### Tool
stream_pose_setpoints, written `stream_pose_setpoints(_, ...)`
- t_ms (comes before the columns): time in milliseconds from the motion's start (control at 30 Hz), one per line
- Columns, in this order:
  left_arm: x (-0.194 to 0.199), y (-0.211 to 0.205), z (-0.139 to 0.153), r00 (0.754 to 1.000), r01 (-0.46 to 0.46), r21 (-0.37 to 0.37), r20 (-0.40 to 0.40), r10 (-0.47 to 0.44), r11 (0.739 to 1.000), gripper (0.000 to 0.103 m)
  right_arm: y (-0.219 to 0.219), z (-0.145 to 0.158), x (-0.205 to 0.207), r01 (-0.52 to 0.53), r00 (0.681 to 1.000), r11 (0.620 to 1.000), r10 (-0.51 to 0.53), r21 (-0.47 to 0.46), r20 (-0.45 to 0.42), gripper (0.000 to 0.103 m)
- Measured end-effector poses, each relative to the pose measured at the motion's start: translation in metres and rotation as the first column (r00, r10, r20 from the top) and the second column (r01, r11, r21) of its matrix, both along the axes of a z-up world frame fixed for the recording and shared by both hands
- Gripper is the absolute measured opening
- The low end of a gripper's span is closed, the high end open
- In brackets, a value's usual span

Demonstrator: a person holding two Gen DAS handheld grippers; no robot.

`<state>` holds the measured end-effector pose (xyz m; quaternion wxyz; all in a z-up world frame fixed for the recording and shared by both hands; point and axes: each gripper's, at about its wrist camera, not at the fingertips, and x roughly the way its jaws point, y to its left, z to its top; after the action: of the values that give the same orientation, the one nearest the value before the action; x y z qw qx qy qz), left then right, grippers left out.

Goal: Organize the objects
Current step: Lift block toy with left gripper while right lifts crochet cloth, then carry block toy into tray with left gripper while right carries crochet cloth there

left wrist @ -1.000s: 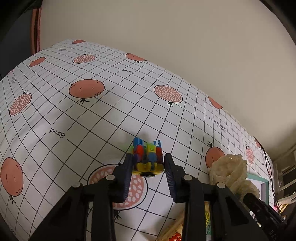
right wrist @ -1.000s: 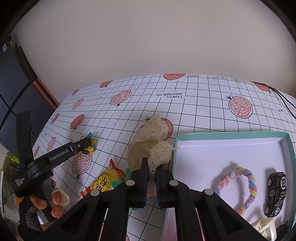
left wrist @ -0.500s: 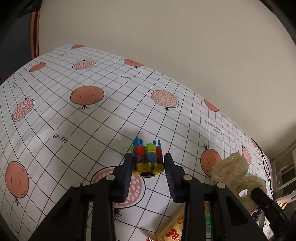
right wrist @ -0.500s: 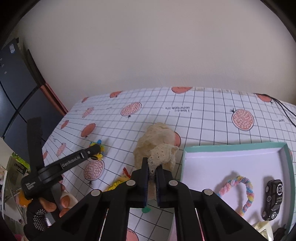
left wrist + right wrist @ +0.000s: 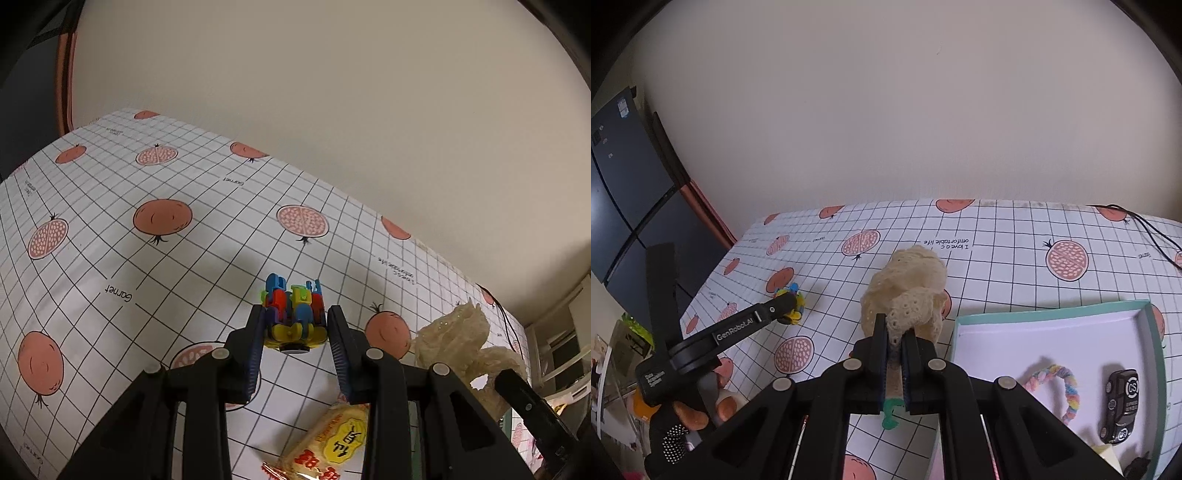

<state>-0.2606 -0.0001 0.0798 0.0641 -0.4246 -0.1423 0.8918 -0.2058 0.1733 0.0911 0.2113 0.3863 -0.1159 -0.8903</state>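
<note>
Both tongs are loaded, probably for the teal tray (image 5: 1158,343), where a car and hair tie already lie. Left tongs (image 5: 296,334) clench the colourful block toy (image 5: 295,314) above the desk (image 5: 147,280), narrowly apart. Right tongs (image 5: 894,341), nearly closed, pinch the cream lace cloth (image 5: 905,295) hanging beside the tray.

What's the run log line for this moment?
left gripper: shut on block toy | right gripper: shut on lace cloth, lifted | tray: hair tie, toy car
</note>
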Motion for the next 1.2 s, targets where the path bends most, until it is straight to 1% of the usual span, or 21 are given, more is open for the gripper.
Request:
stream_pose_setpoints(300, 0.012, 0.023, 0.018, 0.999, 0.042, -0.006, -0.030, -0.043, 0.999, 0.035, 0.019, 0.006, 0.004, 0.028, 1.000, 1.000, -0.028, -0.009, -0.004, 0.006)
stream_pose_setpoints(500, 0.022, 0.052, 0.030, 0.993, 0.106, -0.017, -0.055, -0.107, 0.994, 0.035, 0.040, 0.009, 0.004, 0.064, 0.998, 0.998, -0.064, -0.015, -0.002, 0.006)
stream_pose_setpoints(700, 0.036, 0.090, 0.034, 0.980, 0.190, -0.027, -0.058, -0.192, 0.981, 0.035, 0.067, 0.008, 0.004, 0.113, 0.994, 0.994, -0.113, -0.011, 0.009, 0.007)
stream_pose_setpoints(800, 0.043, 0.111, 0.033, 0.970, 0.236, -0.041, -0.051, -0.238, 0.971, 0.035, 0.082, 0.005, 0.006, 0.138, 0.990, 0.990, -0.138, -0.002, 0.014, 0.007)
stream_pose_setpoints(933, 0.052, 0.140, 0.025, 0.956, 0.291, -0.063, -0.025, -0.293, 0.955, 0.035, 0.107, 0.002, 0.007, 0.182, 0.983, 0.983, -0.181, -0.003, 0.028, 0.007)
stream_pose_setpoints(1067, 0.059, 0.158, 0.015, 0.945, 0.327, -0.063, 0.004, -0.327, 0.943, 0.035, 0.126, 0.000, 0.007, 0.213, 0.976, 0.977, -0.213, 0.007, 0.036, 0.007)
stream_pose_setpoints(1133, 0.062, 0.167, 0.011, 0.939, 0.344, -0.082, 0.011, -0.344, 0.936, 0.035, 0.134, -0.002, 0.008, 0.230, 0.972, 0.973, -0.230, 0.011, 0.041, 0.007)
stream_pose_setpoints(1200, 0.063, 0.176, 0.004, 0.934, 0.356, -0.098, 0.029, -0.355, 0.929, 0.035, 0.140, -0.004, 0.009, 0.250, 0.967, 0.967, -0.252, 0.043, 0.041, 0.007)
